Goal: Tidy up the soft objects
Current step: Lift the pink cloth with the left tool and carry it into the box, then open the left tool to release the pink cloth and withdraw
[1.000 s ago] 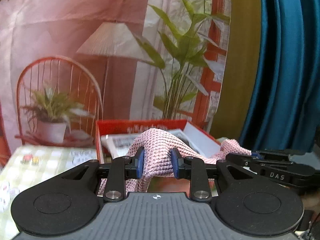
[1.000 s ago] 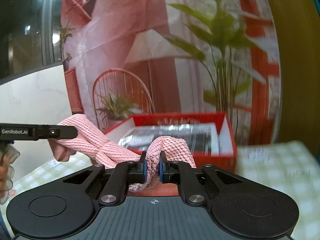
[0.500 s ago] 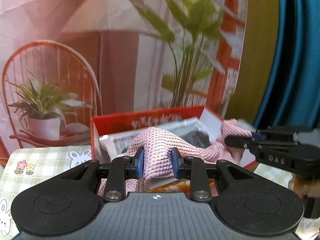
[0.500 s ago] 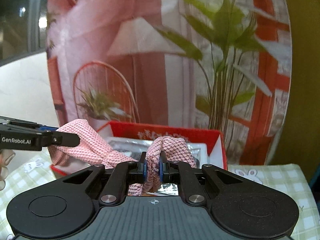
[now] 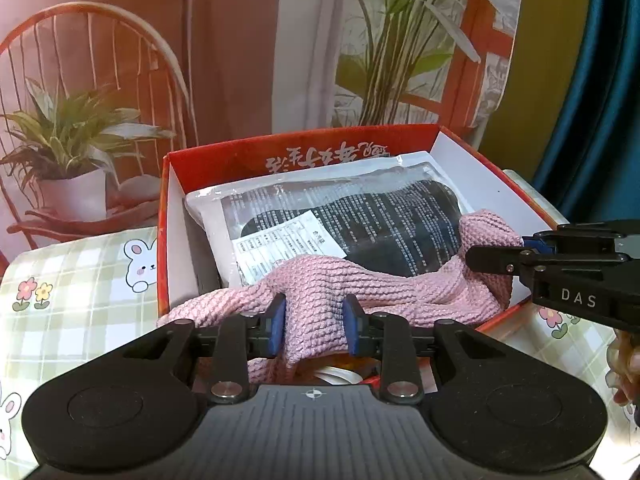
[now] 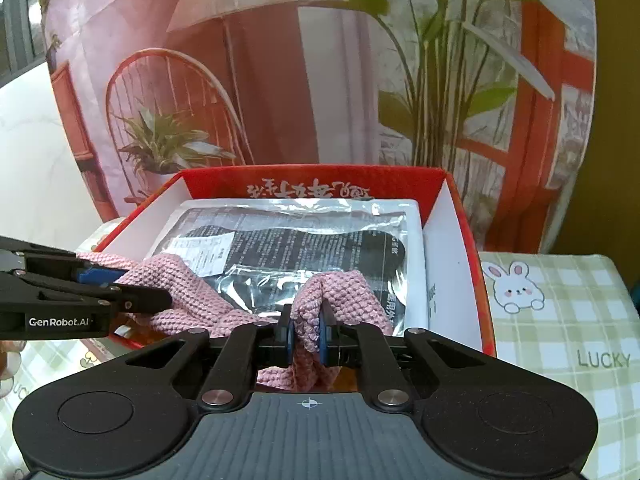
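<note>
A pink knitted cloth (image 5: 360, 284) hangs between my two grippers over the near edge of an open red box (image 5: 280, 152). My left gripper (image 5: 314, 330) is shut on one end of the cloth. My right gripper (image 6: 307, 334) is shut on the other end (image 6: 340, 292). The right gripper also shows in the left wrist view (image 5: 516, 254), and the left gripper in the right wrist view (image 6: 120, 292). The cloth's middle sags onto a plastic-wrapped dark item (image 5: 360, 216) lying in the box.
The box (image 6: 456, 240) stands on a green checked tablecloth (image 6: 560, 320) with bunny prints. A printed backdrop (image 6: 320, 80) with a chair and plants hangs right behind it. A blue curtain (image 5: 592, 100) is at the right.
Both grippers have moved forward and down with the cloth, from above and in front of the box to low over its near edge. The cloth now sags into the box.
</note>
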Demonstrator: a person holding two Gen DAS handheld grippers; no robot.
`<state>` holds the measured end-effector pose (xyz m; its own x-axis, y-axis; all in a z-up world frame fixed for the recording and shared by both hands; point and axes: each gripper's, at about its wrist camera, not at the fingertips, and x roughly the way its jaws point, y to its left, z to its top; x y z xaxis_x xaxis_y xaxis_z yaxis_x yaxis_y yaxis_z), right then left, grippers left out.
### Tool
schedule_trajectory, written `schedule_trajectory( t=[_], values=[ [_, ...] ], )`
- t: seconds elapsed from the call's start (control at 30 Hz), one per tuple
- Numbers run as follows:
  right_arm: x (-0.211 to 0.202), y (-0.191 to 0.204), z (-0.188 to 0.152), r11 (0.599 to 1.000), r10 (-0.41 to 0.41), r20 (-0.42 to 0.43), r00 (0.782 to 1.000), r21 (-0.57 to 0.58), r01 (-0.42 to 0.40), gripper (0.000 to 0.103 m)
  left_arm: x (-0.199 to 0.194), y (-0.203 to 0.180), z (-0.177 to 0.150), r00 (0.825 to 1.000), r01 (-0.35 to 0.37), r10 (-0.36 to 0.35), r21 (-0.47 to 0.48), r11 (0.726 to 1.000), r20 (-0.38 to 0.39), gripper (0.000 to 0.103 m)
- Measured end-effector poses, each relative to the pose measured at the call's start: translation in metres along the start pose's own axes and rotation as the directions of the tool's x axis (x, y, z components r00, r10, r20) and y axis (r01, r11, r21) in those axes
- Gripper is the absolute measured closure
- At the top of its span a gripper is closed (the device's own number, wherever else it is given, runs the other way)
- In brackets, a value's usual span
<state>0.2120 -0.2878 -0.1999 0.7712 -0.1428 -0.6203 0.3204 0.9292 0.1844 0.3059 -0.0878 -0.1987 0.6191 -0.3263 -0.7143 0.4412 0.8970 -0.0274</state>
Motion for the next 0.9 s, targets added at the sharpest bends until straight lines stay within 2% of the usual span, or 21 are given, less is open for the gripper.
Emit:
schedule_trajectory(
  t=[0.07,0.13,0.17,0.23,0.27,0.3,0.33,0.47,0.53,0.6,0.9],
  values=[
    [-0.001,-0.002,0.001,1.000,-0.001,0.002,1.000,-0.002,0.001,0.092,-0.002,0.000,0.001,1.000,0.003,-0.003,0.002,1.000,0.011,0.062],
    [-0.006,-0.001,0.002,1.000,-0.001,0.021,1.000,-0.004,0.001,0.085,-0.007,0.001,0.001,0.999,0.018,-0.018,-0.001,1.000,0.035,0.040],
    [-0.009,0.000,0.002,1.000,-0.003,0.035,0.999,-0.013,0.004,0.082,-0.010,0.001,0.002,0.998,0.028,-0.028,-0.003,1.000,0.055,0.034],
    [-0.017,0.003,0.004,0.999,-0.016,0.074,0.997,-0.041,0.019,0.071,-0.019,-0.003,0.003,0.996,0.032,-0.031,-0.010,0.999,0.089,0.013],
    [-0.021,0.004,0.004,0.998,-0.020,0.091,0.996,-0.054,0.025,0.067,-0.024,-0.005,0.003,0.994,0.029,-0.027,-0.017,0.999,0.106,0.009],
    [-0.025,0.005,0.005,0.998,-0.023,0.109,0.994,-0.060,0.030,0.055,-0.029,-0.006,0.002,0.992,0.027,-0.024,-0.021,0.999,0.120,0.005],
    [-0.029,0.006,0.004,0.997,-0.029,0.130,0.991,-0.061,0.037,0.044,-0.033,-0.008,0.001,0.991,0.023,-0.019,-0.022,1.000,0.135,0.004],
    [-0.043,0.012,-0.002,0.995,-0.038,0.171,0.985,-0.088,0.054,0.024,-0.051,-0.017,-0.006,0.984,-0.002,0.003,-0.004,1.000,0.178,0.000],
    [-0.049,0.017,-0.005,0.992,-0.049,0.188,0.981,-0.108,0.070,0.007,-0.059,-0.021,-0.012,0.981,-0.031,0.031,-0.002,1.000,0.192,0.000],
    [-0.057,0.021,-0.010,0.989,-0.052,0.206,0.977,-0.122,0.079,0.001,-0.068,-0.022,-0.019,0.978,-0.063,0.064,-0.010,0.998,0.198,0.000],
    [-0.094,0.026,-0.045,0.995,-0.043,0.238,0.970,-0.073,0.062,0.001,-0.107,-0.033,-0.073,0.969,-0.150,0.152,-0.025,0.988,0.196,0.000]
  ],
)
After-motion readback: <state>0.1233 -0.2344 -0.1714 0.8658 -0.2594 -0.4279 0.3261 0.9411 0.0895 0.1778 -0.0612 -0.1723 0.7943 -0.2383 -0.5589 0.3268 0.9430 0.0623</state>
